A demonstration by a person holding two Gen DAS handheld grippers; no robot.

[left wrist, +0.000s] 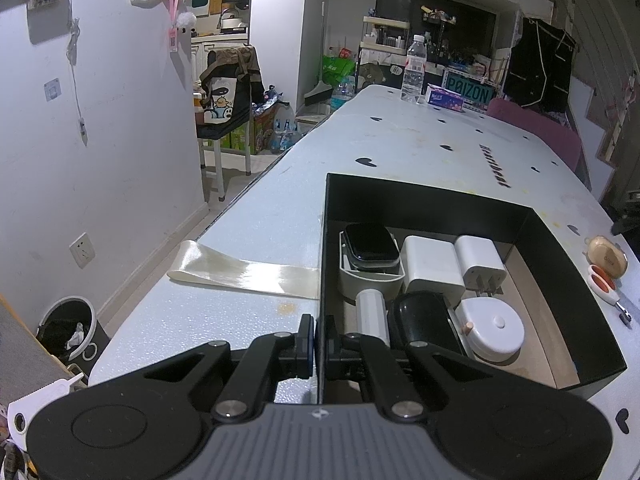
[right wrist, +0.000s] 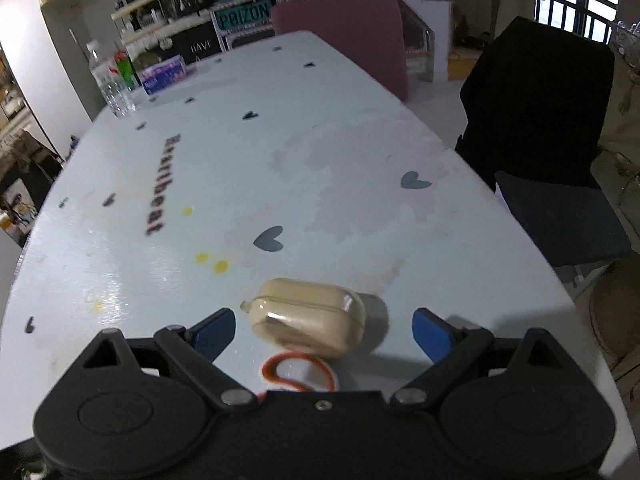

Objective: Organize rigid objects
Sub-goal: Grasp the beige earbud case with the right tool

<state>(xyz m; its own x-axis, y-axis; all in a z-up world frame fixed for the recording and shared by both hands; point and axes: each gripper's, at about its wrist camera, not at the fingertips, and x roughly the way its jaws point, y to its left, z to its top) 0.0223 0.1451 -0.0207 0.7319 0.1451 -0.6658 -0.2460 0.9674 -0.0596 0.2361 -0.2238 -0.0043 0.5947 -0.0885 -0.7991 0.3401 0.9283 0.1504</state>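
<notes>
A black open box (left wrist: 568, 248) sits on the pale table. It holds a black smartwatch in a grey tray (left wrist: 370, 246), two white chargers (left wrist: 478, 260), a white round case (left wrist: 492, 330), a black object (left wrist: 424, 322) and a white cylinder (left wrist: 372, 314). My left gripper (left wrist: 319, 346) is shut on the box's left wall. A beige earbud case (right wrist: 310, 316) lies on the table between the open fingers of my right gripper (right wrist: 324, 332). An orange-and-white small tool (right wrist: 300, 372) lies just behind the case, partly under the gripper. Both lie right of the box in the left wrist view (left wrist: 606, 258).
A strip of clear tape (left wrist: 244, 272) lies on the table left of the box. A water bottle (left wrist: 414, 70) and a tissue pack (left wrist: 444, 98) stand at the far end. A pink chair (right wrist: 348, 28) and a black chair (right wrist: 540, 100) stand along the right edge.
</notes>
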